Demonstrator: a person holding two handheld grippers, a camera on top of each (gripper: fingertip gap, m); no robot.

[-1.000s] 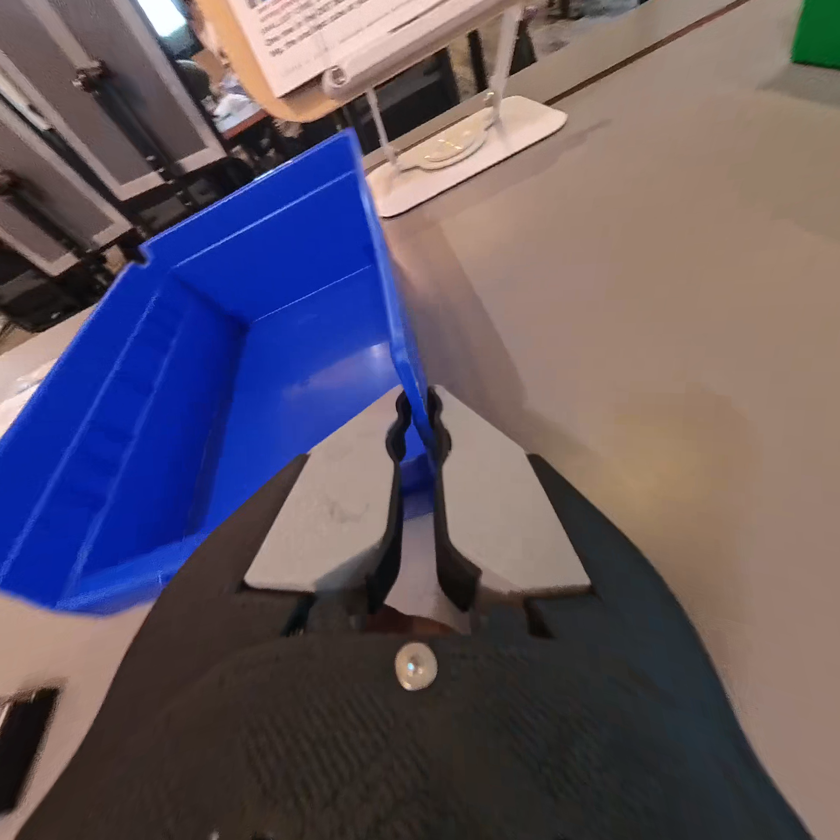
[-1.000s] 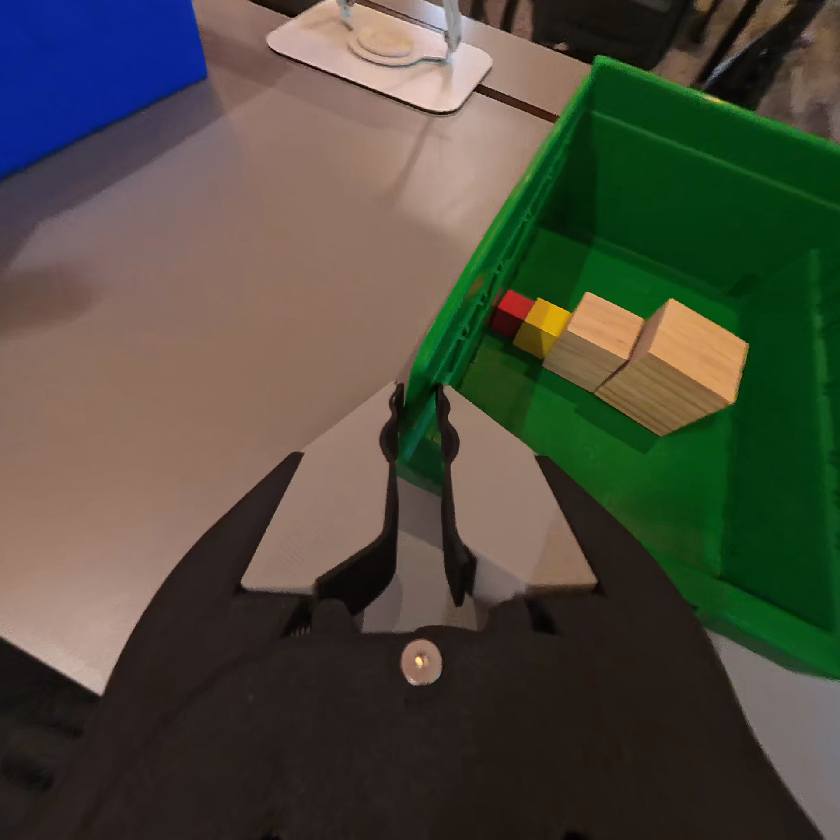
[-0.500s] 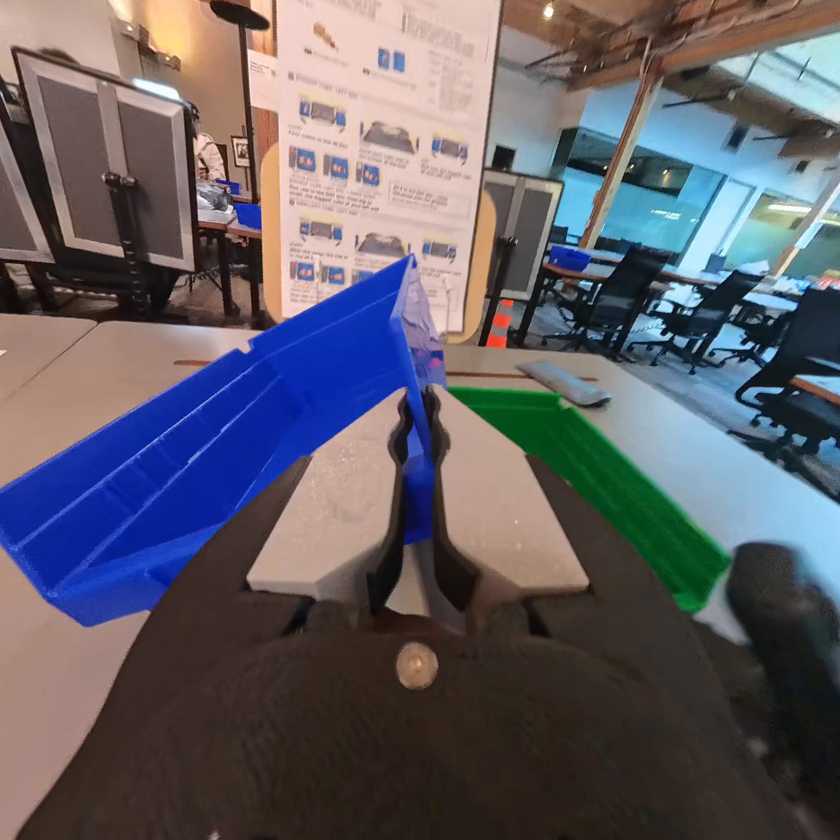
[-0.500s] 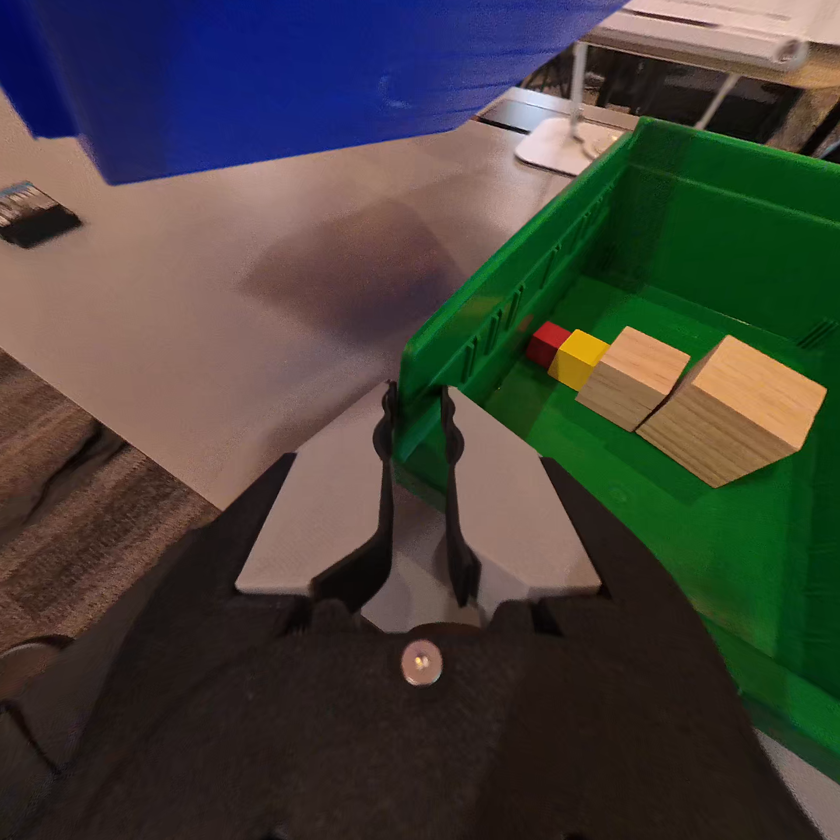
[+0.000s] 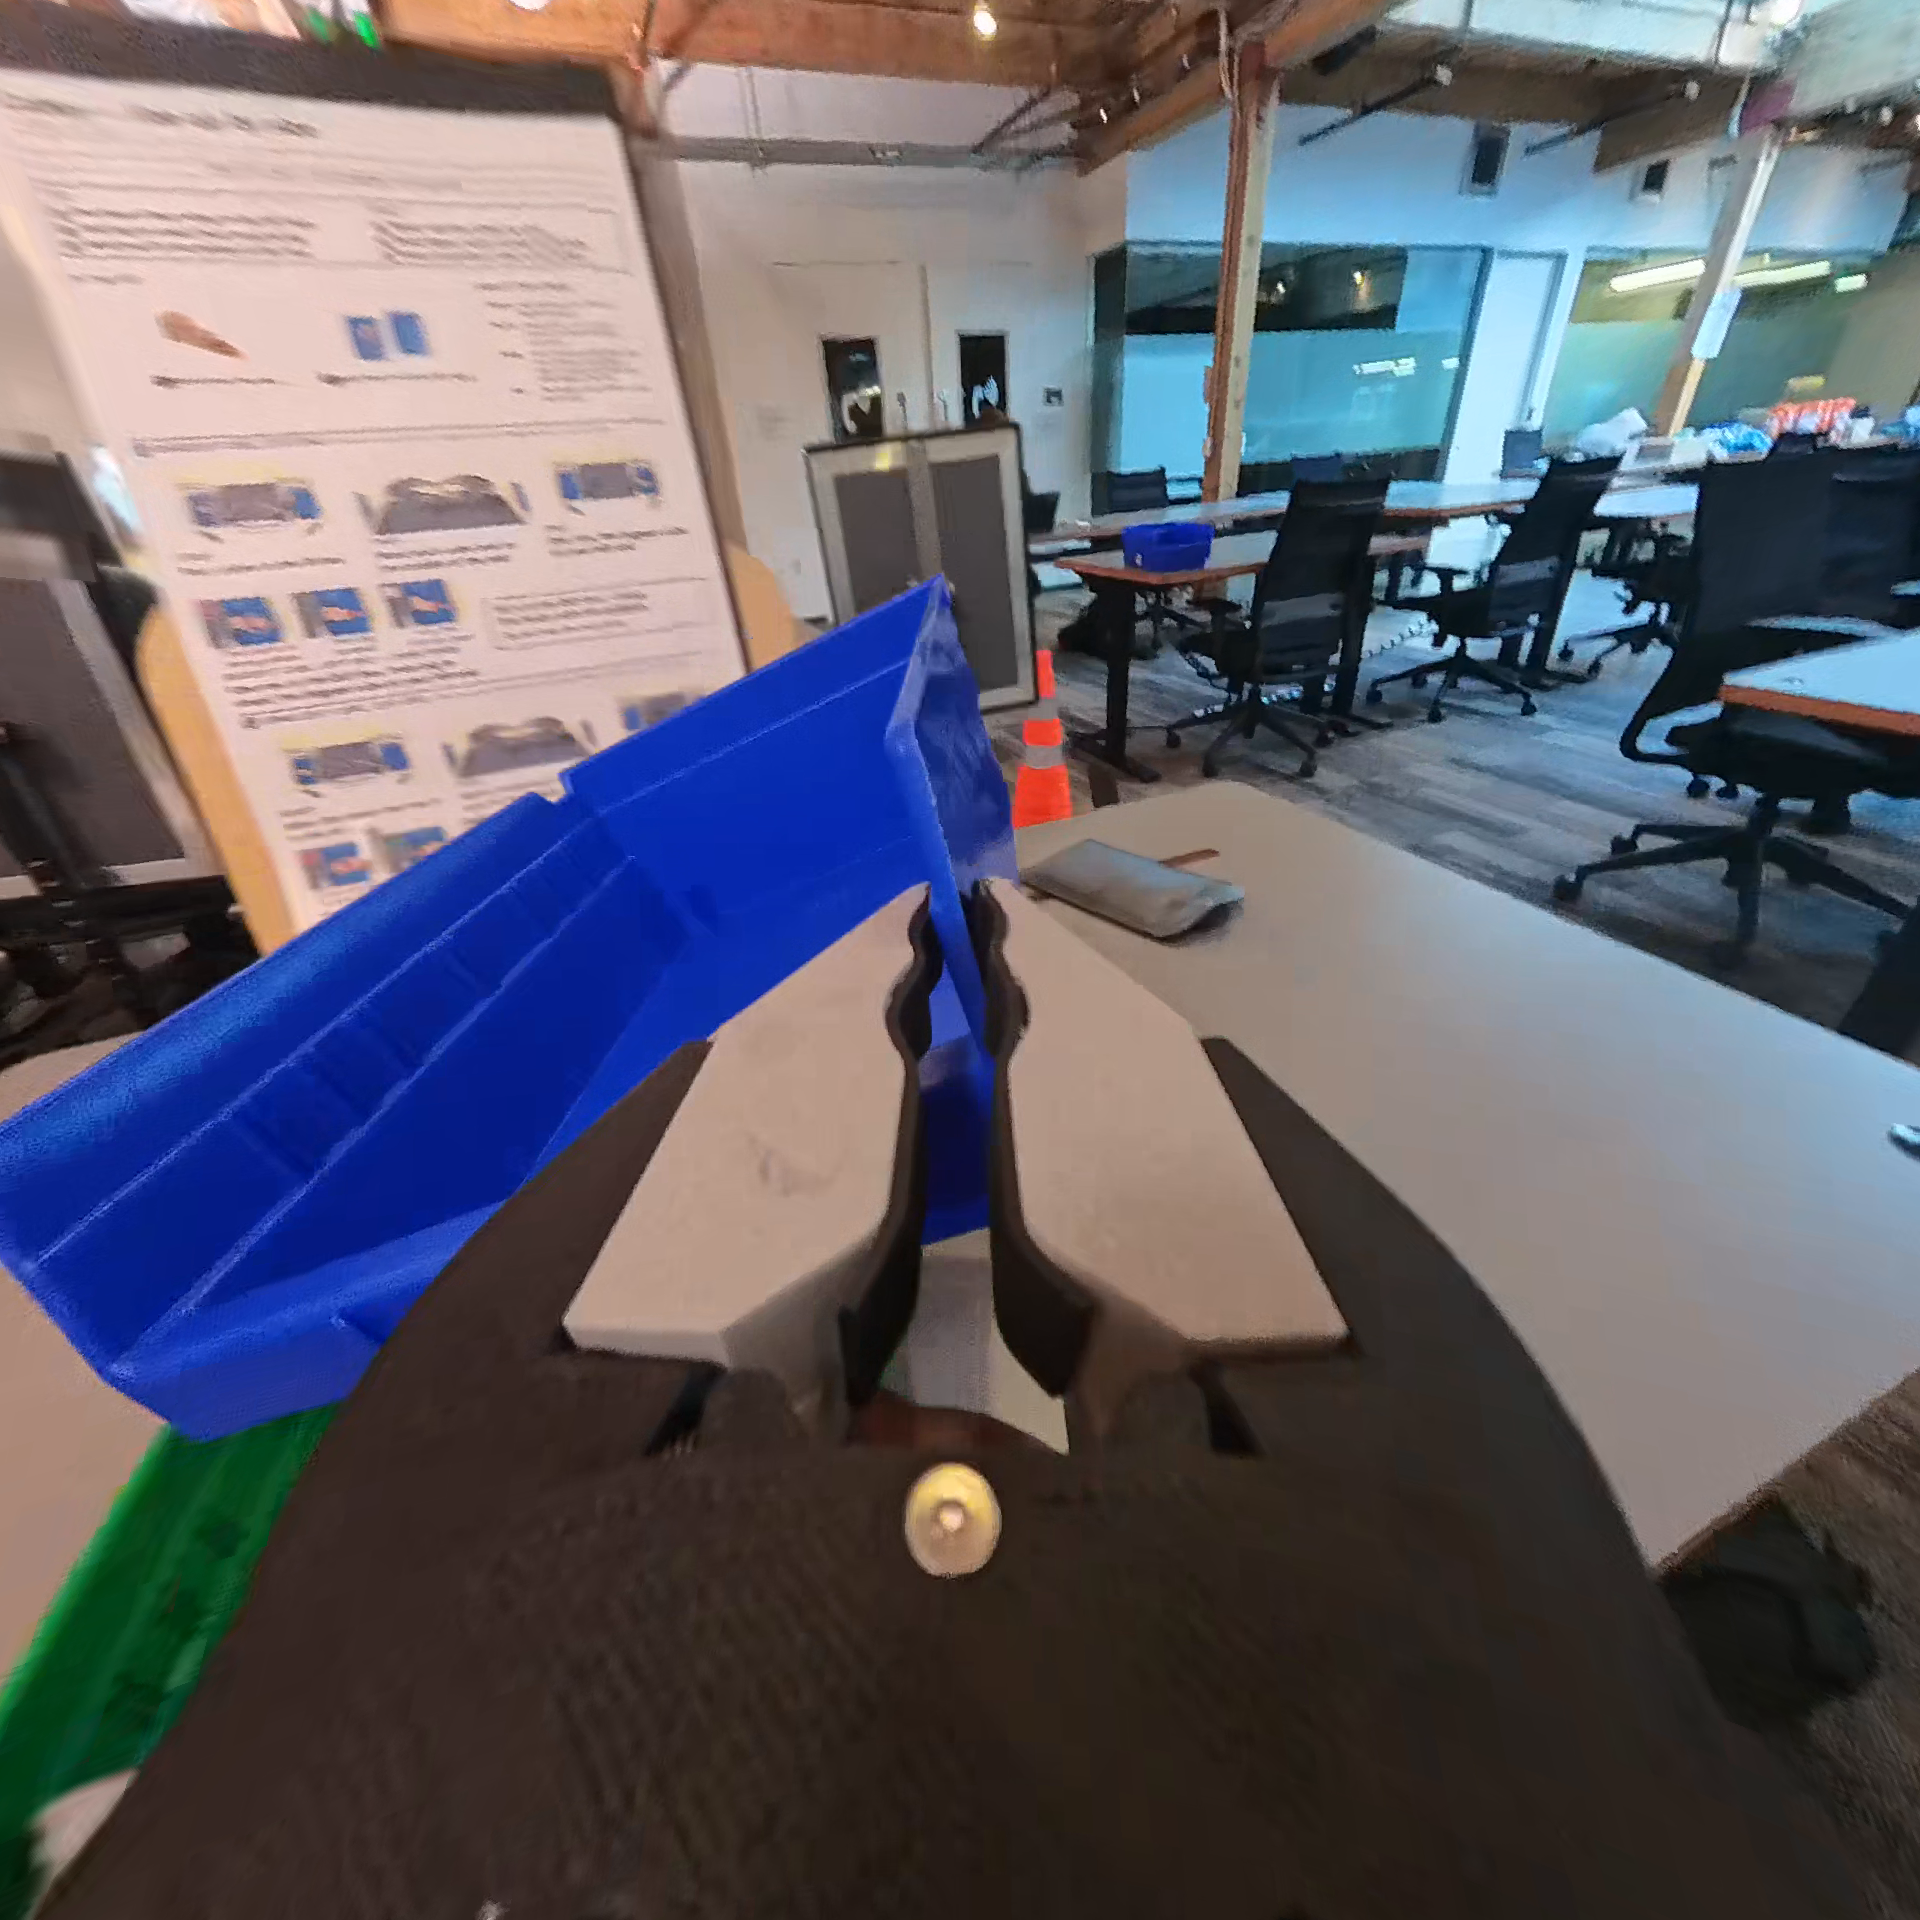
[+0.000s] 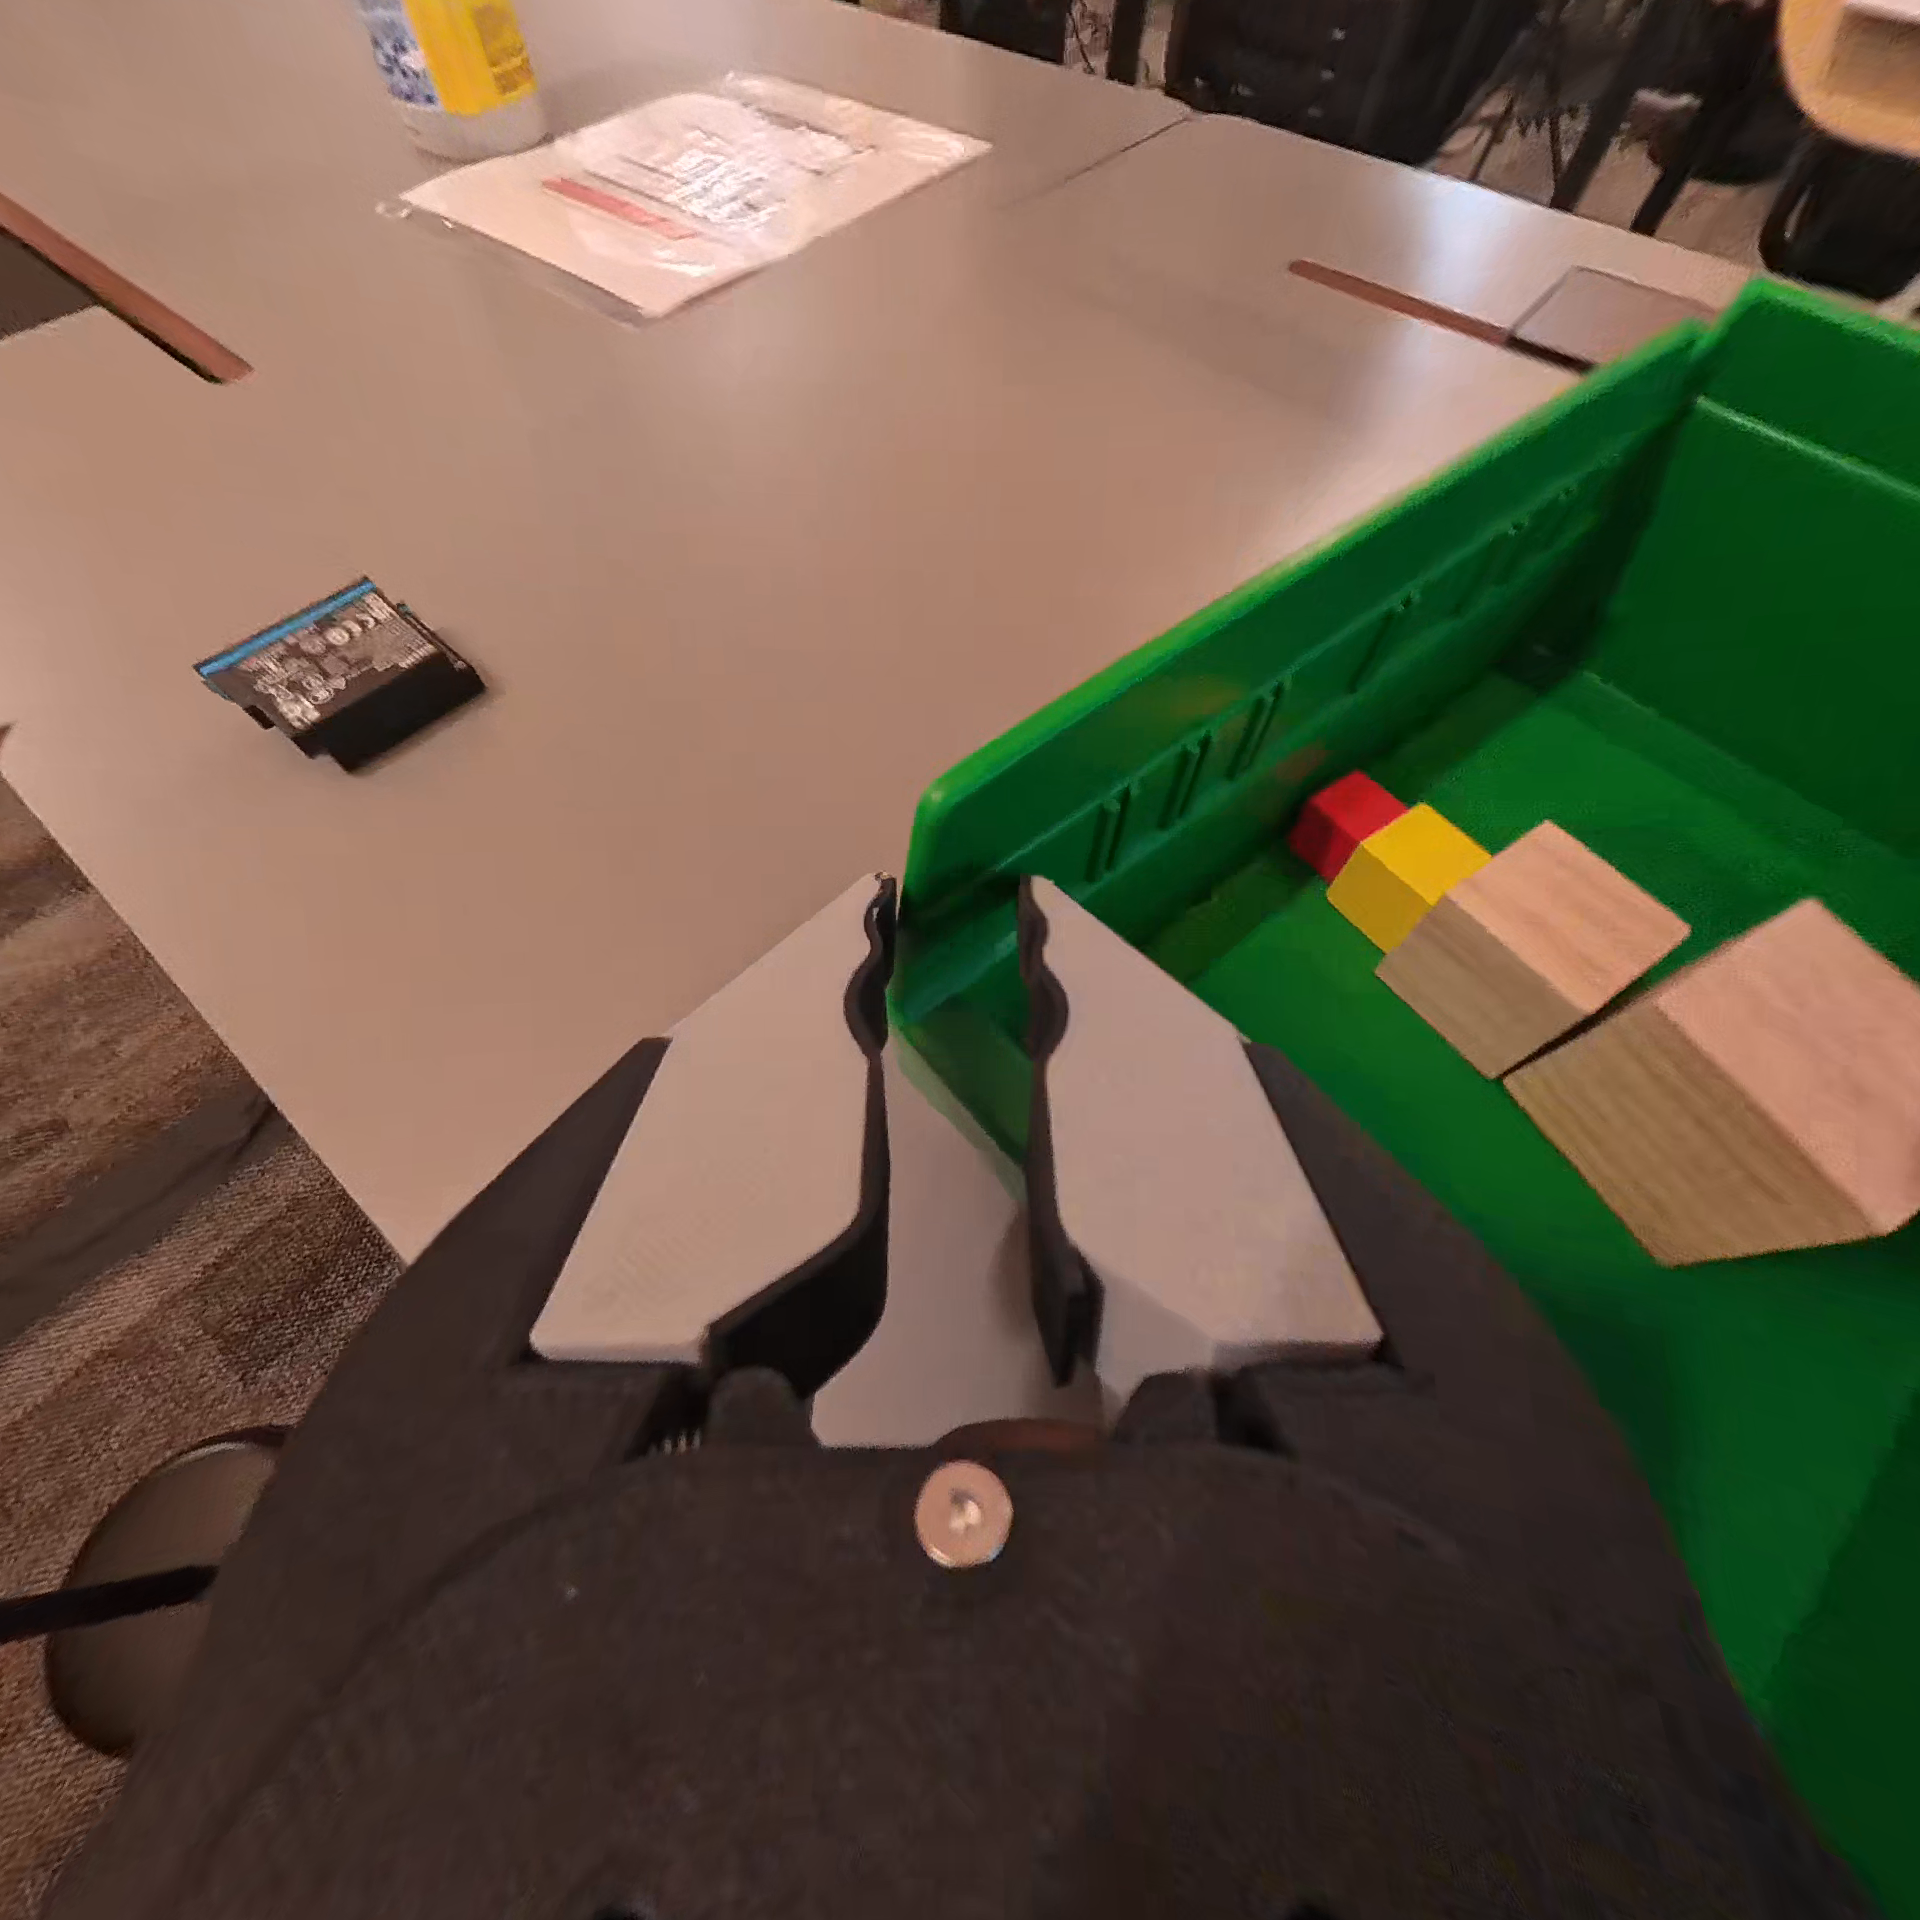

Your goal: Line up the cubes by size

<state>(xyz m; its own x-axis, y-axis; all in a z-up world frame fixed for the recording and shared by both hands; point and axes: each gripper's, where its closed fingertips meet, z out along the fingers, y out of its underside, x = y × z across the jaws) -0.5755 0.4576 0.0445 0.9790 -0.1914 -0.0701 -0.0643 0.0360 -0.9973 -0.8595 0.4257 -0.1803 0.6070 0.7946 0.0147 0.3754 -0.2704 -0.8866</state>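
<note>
The jaws of the left gripper (image 5: 951,935) stand narrow, pinched on the thin side wall of the blue bin (image 5: 499,1039), which hangs tilted and empty above the grey counter (image 5: 1455,1039); a strip of green shows below its low end. The jaws of the right gripper (image 6: 951,935) sit a little apart, straddling the near corner of the green bin (image 6: 1247,717); whether they press the wall I cannot tell. Inside the green bin, against its left wall, the cubes lie in a touching row that grows toward the gripper: red cube (image 6: 1345,821) farthest, then yellow cube (image 6: 1403,873), small wooden cube (image 6: 1538,945), and large wooden cube (image 6: 1745,1091) nearest. They already run in size order. All four look rigid and light; the painted ones are probably slicker, and the bare wood should give more friction. Each is best taken across two flat opposite faces, from above, since their neighbours block the sides. Left of the green bin a black battery pack (image 6: 338,670) rests on the counter.
</note>
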